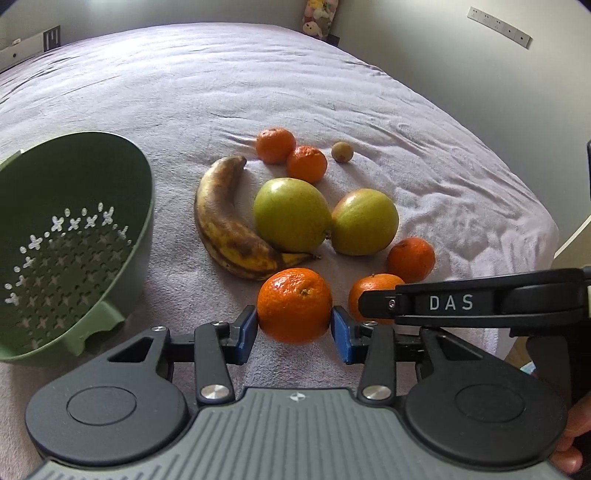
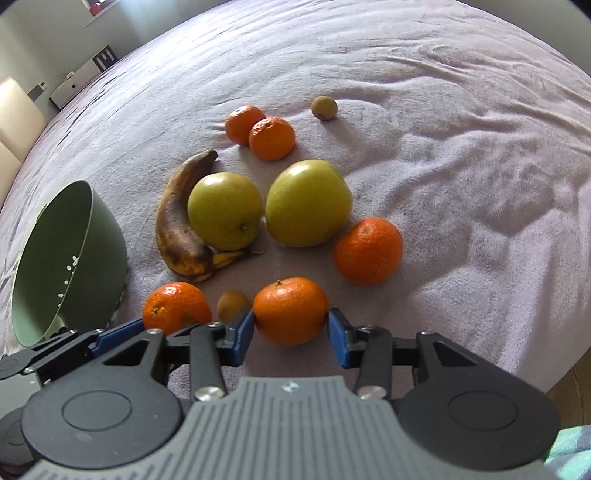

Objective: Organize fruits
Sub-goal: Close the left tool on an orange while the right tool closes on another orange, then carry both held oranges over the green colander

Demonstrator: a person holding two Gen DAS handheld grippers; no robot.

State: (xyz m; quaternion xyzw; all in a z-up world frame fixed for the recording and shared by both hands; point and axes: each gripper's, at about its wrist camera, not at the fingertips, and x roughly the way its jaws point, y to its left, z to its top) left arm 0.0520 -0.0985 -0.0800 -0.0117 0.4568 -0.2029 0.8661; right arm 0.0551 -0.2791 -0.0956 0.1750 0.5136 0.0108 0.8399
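Fruit lies on a bed with a lilac cover. My left gripper is shut on a mandarin, blue pads on both its sides. My right gripper is shut on another mandarin; it shows in the left wrist view behind the right gripper's finger. Beyond them lie a browned banana, two green apples, more mandarins and a small brown fruit. Another small brown fruit lies between the held mandarins.
A green perforated colander lies tipped on its side at the left, its opening toward the fruit; it also shows in the right wrist view. The bed's edge drops off at the right. A soft toy stands at the far wall.
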